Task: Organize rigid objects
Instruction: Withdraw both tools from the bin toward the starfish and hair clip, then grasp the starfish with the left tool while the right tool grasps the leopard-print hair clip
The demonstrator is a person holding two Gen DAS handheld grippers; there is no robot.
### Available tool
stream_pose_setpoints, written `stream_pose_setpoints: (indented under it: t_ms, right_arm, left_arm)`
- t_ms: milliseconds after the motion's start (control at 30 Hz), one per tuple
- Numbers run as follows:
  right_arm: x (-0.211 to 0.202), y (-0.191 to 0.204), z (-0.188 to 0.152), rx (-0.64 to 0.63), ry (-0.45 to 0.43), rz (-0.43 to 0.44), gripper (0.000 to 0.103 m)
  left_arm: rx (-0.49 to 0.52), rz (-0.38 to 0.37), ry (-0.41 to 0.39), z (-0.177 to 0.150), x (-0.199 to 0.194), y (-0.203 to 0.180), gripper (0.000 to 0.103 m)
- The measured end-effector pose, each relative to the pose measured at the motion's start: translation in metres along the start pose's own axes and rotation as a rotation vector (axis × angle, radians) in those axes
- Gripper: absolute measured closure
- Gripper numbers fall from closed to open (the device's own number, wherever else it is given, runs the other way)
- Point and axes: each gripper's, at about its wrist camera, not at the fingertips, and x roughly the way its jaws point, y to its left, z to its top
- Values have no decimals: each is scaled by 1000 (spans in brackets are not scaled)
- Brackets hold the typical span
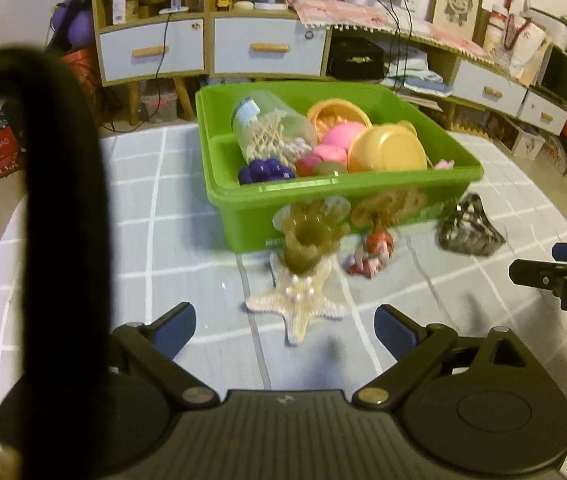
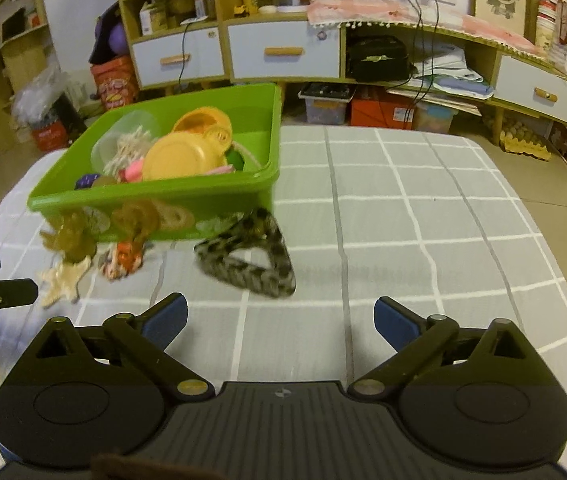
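My left gripper [image 1: 285, 326] stands open just short of a pale starfish [image 1: 303, 304] lying on the checked tablecloth; its pads touch nothing. A translucent amber piece [image 1: 307, 240] rests at the starfish's far end. Beside it lie a small red-and-white item [image 1: 371, 254] and a leopard-patterned hair claw [image 1: 469, 226]. My right gripper [image 2: 281, 320] is open too, with the hair claw [image 2: 251, 256] a little ahead of its fingers. Behind these sits a green bin [image 1: 243, 216] holding a cotton-swab jar [image 1: 271, 132], orange bowls and pink and purple toys. Each gripper shows at the edge of the other's view.
The table [image 2: 423, 216] carries a grey-and-white checked cloth. A black strap [image 1: 63, 200] hangs across the left of the left wrist view. Behind the table stand cabinets with white drawers [image 2: 283, 54], a fan and floor clutter.
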Motion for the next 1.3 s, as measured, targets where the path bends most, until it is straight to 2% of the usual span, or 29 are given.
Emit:
stream_pose_setpoints:
  t_ms: [233,567,667,933,1300]
  right_arm:
    - [4,5,-8,-27,29,0,4]
    - [14,9,-15,-47,63,5,4]
    - [20,10,-18,-58,76,-1,4]
    - [29,10,-19,-86,41,0,2]
    - [42,6,-8,-81,-9,-2,2]
  left_arm:
    - [14,-21,40,-12,7,-5,26]
    - [80,-7,52,-25,19,-18,26]
    - [119,17,19,-31,22,-23,17]
    - [111,3,-43,-31,29,-23,17]
    - [104,3,-80,-22,40,-22,17]
